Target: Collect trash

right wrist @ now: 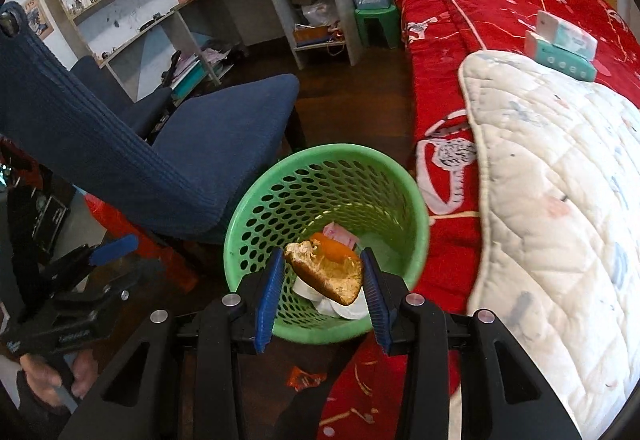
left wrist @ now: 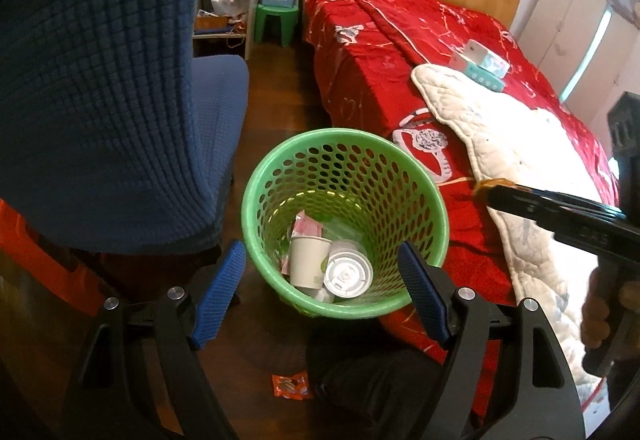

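Observation:
A green mesh basket [left wrist: 256,184] stands on the dark floor between a chair and a bed. Inside it lie a white paper cup [left wrist: 308,260], a lidded clear cup [left wrist: 348,274] and a pink wrapper [left wrist: 304,228]. My left gripper [left wrist: 320,246] hangs open over the basket's near rim with nothing between its blue pads. My right gripper [right wrist: 322,254] is shut on a piece of orange peel [right wrist: 324,272], above the basket [right wrist: 240,224]. From the left wrist view, that gripper [left wrist: 486,192] comes in from the right over the bed edge. An orange wrapper [left wrist: 290,386] lies on the floor in front of the basket.
A blue chair [left wrist: 120,100] crowds the basket's left side. The bed's red quilt [left wrist: 400,40] and white blanket [left wrist: 520,144] border its right side, with tissue packs [left wrist: 486,66] on top. A green stool [left wrist: 278,20] and desk shelves [right wrist: 160,12] stand further back.

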`<state>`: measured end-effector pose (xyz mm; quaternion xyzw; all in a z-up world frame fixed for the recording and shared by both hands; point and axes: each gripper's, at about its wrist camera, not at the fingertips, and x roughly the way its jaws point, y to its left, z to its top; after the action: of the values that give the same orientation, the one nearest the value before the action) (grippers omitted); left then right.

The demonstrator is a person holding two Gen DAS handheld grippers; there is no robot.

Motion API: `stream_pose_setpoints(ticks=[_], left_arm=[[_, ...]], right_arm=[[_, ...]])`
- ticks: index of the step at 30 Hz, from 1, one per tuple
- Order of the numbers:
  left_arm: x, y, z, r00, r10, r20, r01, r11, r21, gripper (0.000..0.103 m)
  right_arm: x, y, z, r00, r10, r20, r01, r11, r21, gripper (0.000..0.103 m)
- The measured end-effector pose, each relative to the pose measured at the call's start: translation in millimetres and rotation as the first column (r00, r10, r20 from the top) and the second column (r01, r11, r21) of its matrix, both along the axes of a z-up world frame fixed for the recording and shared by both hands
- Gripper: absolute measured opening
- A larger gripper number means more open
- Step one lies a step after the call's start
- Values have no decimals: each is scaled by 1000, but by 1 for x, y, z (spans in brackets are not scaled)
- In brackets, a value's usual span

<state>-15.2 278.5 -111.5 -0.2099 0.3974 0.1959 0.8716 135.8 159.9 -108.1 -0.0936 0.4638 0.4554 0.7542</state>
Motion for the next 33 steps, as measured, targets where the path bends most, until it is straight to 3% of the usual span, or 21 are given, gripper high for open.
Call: stream_pose_setpoints(ticks=[3, 6, 12, 22, 33], left_arm=[[-2, 0, -1, 1000, 1, 1, -1, 1000, -5, 78], [-3, 0, -3, 1000, 5, -2, -5, 1000, -12, 79], [-5, -2, -2, 1000, 11, -2, -11, 1000, -15, 82], [-2, -17, 10, 1000, 2, 5, -2, 1000, 4, 90], [11, -56, 28, 998, -65, 17, 64, 997, 50, 93]], right_arm=[[0, 10, -4, 1000, -2, 1, 2, 1000, -1, 39], [3, 16, -9, 1000, -14, -10, 14, 1000, 6, 48], [3, 12, -9, 1000, -20, -18, 20, 1000, 8, 52], [-1, -32, 7, 998, -66, 25, 66, 998, 2, 75], [-6, -89, 19, 982, -176, 71, 177, 984, -12, 91]])
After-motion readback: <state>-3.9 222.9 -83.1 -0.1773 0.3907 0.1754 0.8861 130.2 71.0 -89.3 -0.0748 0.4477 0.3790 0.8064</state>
